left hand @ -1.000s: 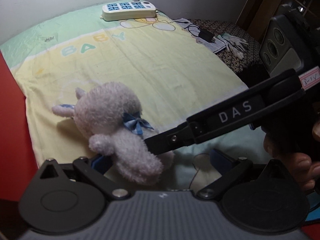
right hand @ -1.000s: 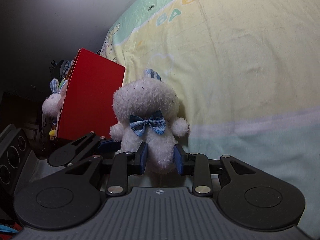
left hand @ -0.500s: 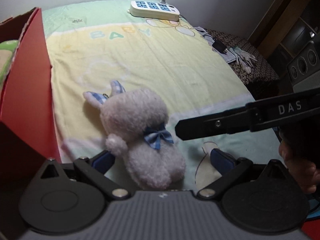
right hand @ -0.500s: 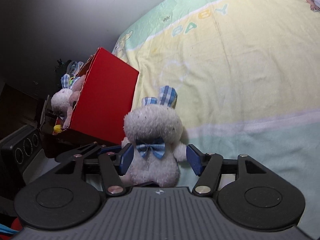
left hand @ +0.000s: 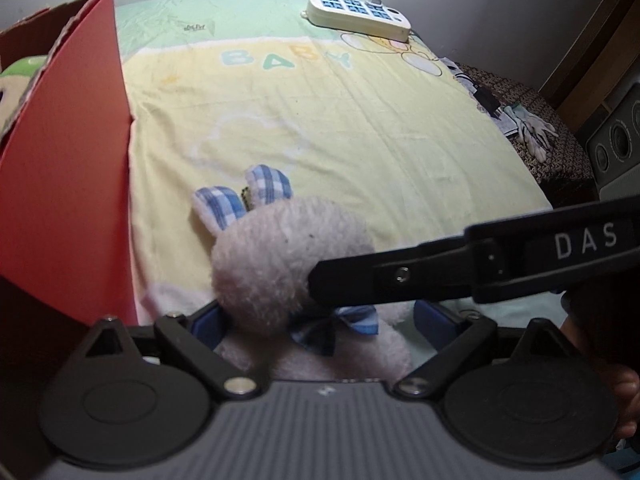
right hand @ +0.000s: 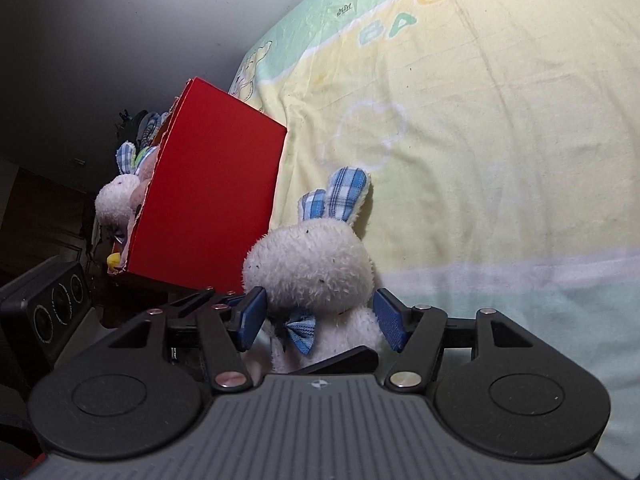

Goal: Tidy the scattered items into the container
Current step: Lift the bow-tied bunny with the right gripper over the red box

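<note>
Plush bunny (left hand: 292,264) lies lengthwise between the closing pads of the left gripper (left hand: 320,324), ears pointing away, while the right gripper (right hand: 320,320) straddles it unclenched, red box (left hand: 64,184) just left.

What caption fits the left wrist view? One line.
Left gripper, jaws closing around a plush bunny beside the red box.

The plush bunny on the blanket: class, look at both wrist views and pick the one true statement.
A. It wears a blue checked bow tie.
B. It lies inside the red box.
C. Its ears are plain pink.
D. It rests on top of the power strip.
A. The plush bunny has a blue checked bow tie under its head, ears of the same blue check, and lies on the blanket beside the red box.
</note>
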Tool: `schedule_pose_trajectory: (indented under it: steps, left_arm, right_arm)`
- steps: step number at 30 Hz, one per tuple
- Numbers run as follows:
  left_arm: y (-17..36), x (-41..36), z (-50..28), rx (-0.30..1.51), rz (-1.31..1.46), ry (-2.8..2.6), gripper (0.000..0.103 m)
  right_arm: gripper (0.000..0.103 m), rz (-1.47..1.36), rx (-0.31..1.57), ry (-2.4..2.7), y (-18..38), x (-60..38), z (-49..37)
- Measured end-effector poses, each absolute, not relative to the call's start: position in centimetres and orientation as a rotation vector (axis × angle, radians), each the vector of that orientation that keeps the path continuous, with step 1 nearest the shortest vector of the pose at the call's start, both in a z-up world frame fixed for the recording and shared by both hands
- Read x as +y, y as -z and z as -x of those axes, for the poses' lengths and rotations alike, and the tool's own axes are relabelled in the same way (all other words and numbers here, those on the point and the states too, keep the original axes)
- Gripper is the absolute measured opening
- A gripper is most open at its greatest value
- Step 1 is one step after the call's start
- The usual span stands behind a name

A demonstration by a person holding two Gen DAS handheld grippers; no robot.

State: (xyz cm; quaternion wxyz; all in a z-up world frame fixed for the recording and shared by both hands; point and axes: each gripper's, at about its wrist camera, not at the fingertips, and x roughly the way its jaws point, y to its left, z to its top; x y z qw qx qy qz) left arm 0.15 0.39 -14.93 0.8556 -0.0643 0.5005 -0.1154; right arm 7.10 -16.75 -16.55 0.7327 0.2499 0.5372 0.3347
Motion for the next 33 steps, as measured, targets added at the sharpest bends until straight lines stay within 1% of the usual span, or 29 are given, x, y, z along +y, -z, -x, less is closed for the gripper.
schedule_pose_trajectory:
  steps: [1,3,6,8,16,20,25,28,33]
  left_arm:
    - [15.0,0.4,-0.1,1.054,0.133,0.240,0.095]
    - [15.2,0.3,-0.2,1.061,0.125,0.236,0.095]
    - [15.4,-0.1,-0.4,1.070,0.103,0.237,0.096]
    - [15.3,-0.5,-0.4,1.066,0.082,0.249,0.096]
    - [14.3,-3.2,-0.3,1.056,0.054,0.371,0.096]
    - [12.4,-4.3,-0.3,1.017,0.043,0.437,0.096]
    - [8.3,-4.5,0.4,0.893,0.001,0.471,0.096]
    - [5.7,-2.8,0.9,0.819,0.013,0.463,0.098]
    - [2.3,1.5,1.7,0.734,0.039,0.403,0.100]
  right_arm:
    - [0.067,-0.556,1.185,-0.737,16.7,-16.6,-7.1]
    - [0.069,-0.578,1.200,-0.746,17.2,-16.3,-7.1]
    - [0.065,-0.616,1.221,-0.757,17.8,-16.4,-7.1]
    - [0.056,-0.635,1.209,-0.763,17.7,-16.9,-7.1]
    - [0.055,-0.645,1.155,-0.684,16.1,-20.1,-5.0]
    - [0.055,-0.645,1.083,-0.634,13.9,-21.6,-3.7]
    - [0.055,-0.611,0.937,-0.624,9.8,-21.7,-2.3]
    - [0.055,-0.594,0.855,-0.649,7.4,-20.5,-2.0]
    - [0.056,-0.602,0.778,-0.723,5.1,-16.8,-2.4]
